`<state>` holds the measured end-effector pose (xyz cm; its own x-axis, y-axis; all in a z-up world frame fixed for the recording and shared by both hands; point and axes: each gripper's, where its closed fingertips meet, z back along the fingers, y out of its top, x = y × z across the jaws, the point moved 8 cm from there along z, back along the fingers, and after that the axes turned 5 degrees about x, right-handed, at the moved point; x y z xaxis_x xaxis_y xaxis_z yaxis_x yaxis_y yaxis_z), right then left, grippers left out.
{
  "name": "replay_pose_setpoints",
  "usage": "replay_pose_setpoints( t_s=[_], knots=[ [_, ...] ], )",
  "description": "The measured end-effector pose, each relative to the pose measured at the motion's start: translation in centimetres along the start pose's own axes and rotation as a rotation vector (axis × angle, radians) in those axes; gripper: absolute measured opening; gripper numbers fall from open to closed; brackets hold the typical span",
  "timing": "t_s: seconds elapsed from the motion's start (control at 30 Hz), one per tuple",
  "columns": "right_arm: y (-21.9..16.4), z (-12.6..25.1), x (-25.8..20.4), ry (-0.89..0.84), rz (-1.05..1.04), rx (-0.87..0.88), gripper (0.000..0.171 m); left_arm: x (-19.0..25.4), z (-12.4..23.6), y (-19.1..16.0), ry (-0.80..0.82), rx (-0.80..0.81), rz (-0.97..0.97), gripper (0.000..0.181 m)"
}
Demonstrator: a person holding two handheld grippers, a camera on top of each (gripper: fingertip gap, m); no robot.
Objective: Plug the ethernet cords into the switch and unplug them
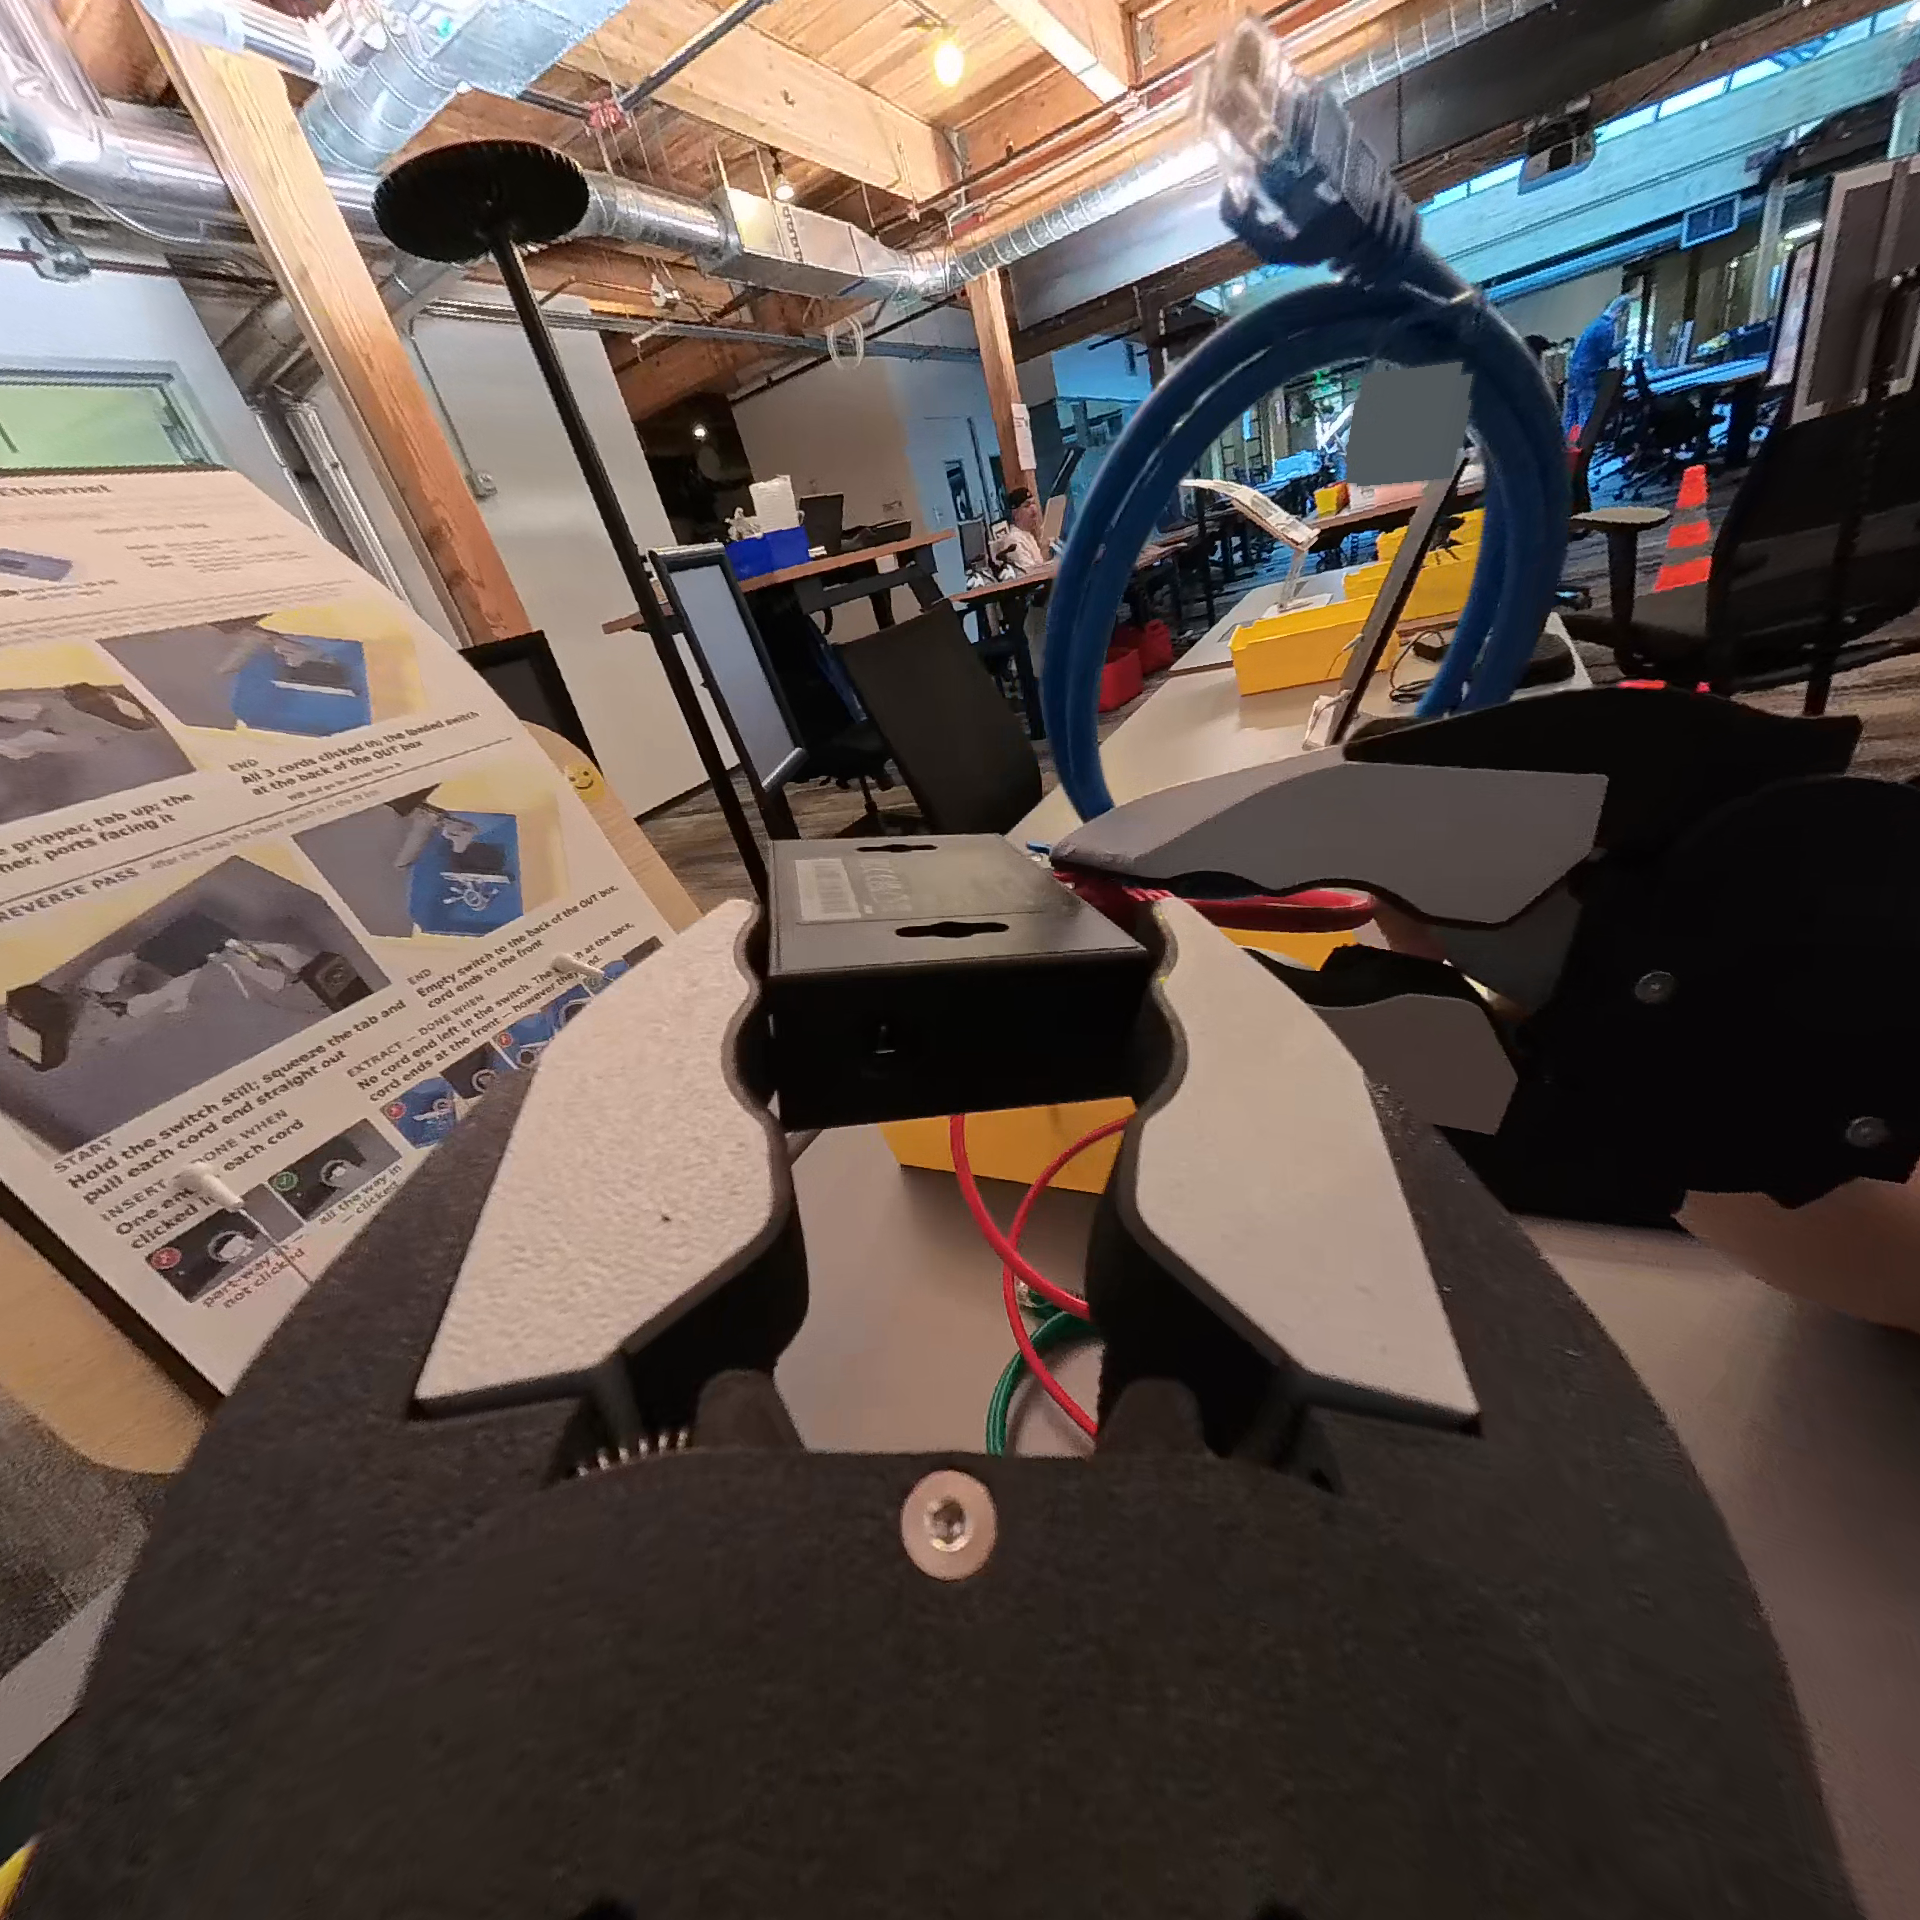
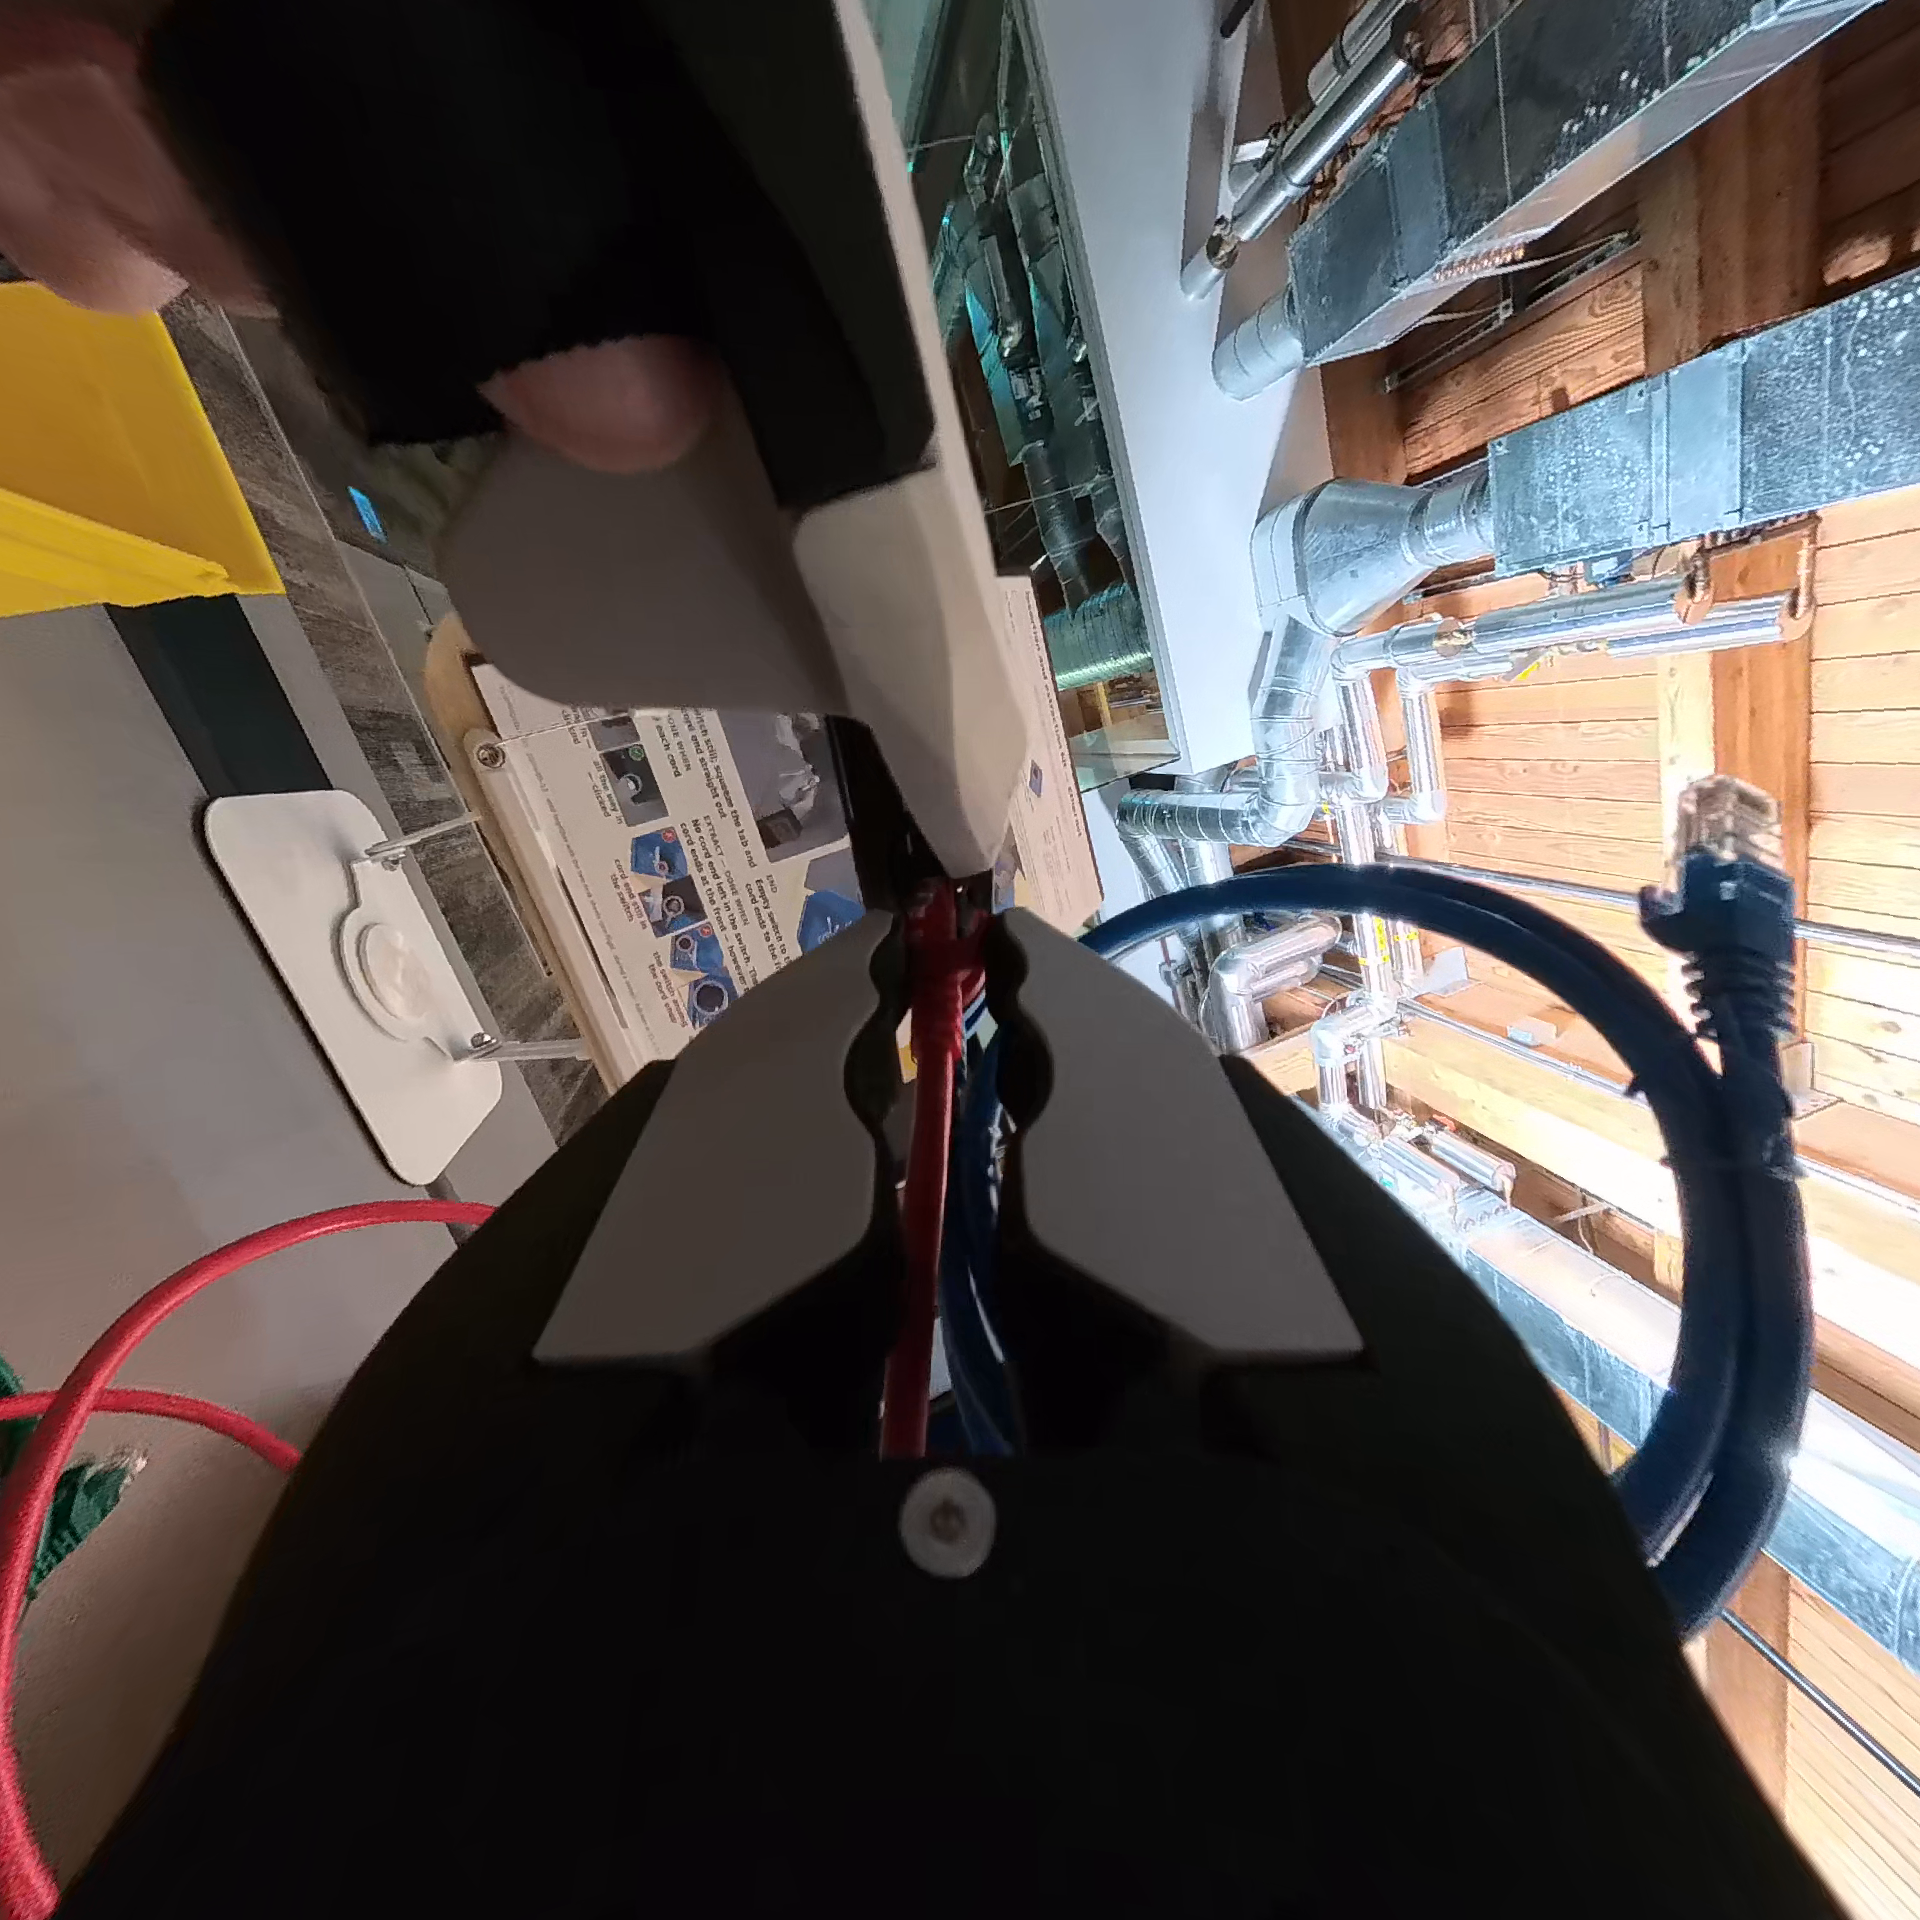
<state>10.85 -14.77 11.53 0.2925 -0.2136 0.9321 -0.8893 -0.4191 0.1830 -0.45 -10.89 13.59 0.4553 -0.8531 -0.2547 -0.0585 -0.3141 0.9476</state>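
- The left gripper [image 1: 954, 997], black with two grey-faced fingers, is clamped on the small black box-shaped ethernet switch [image 1: 940, 961], held above the pale grey table [image 1: 1714, 1558].
- The right gripper [image 2: 943, 940], rolled on its side, pinches the red ethernet cord [image 2: 928, 1101] near its plug, right at the switch's far right side; whether the plug is seated cannot be told.
- Three cords show: the red one, a blue ethernet cord [image 1: 1320, 499] coiled in a loop with its clear plug standing free in the air, and a green cord [image 1: 1023, 1371] lying on the table under the left gripper.
- The blue loop runs between the right gripper's fingers beside the red cord and rises behind the switch, crowding that side.
- A yellow plastic bin [image 1: 1008, 1143] sits just below and beyond the switch.
- A printed instruction board [image 1: 260, 883] leans at the left on a white stand.
- A black floor lamp [image 1: 582, 416] stands behind the board.
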Motion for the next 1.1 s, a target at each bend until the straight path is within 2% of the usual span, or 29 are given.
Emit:
replay_pose_setpoints(
  t_s=[0.43, 0.77, 1.1],
  knots=[
    [0.2, -0.3, -0.9, 0.036, -0.012, -0.014, 0.011, -0.1, 0.2, -0.4, -0.005, -0.084, -0.025, 0.066],
    [-0.1, -0.3, -0.5, 0.026, -0.003, 0.007, 0.011, 0.2, 0.0, -0.4, -0.004, -0.061, -0.037, 0.066],
    [-1.1, -0.8, -0.1, 0.016, 0.081, -0.002, 0.014, -0.1, -0.6, 0.1, 0.136, 0.013, 0.008, 0.066]
  ],
)
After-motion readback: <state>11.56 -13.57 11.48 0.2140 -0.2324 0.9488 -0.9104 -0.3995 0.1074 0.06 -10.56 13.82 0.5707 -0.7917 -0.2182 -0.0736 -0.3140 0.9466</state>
